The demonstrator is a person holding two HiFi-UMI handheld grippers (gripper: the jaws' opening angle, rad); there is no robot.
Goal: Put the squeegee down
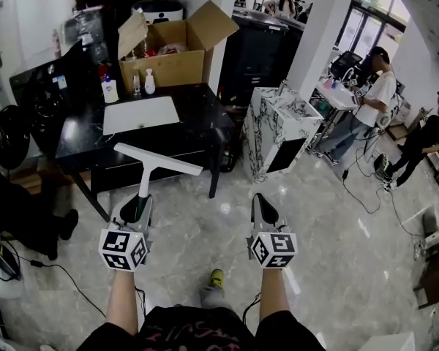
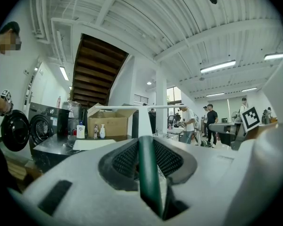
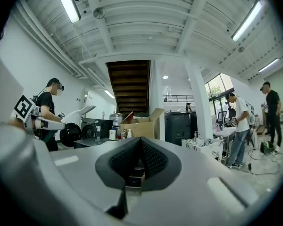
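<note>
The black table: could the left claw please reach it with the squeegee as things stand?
Probably yes: the left claw, shut on the squeegee, faces the black table, and nothing stands between them.

No writing is legible in any view. The bottles point(image 1: 110, 90) carry labels (too small to make out).

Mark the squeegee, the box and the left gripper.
squeegee point(image 1: 159, 159): head view, middle of the white blade.
box point(image 1: 172, 68): head view, front wall.
left gripper point(image 1: 137, 202): head view, between its fingertips, where they clamp the squeegee's handle.
</note>
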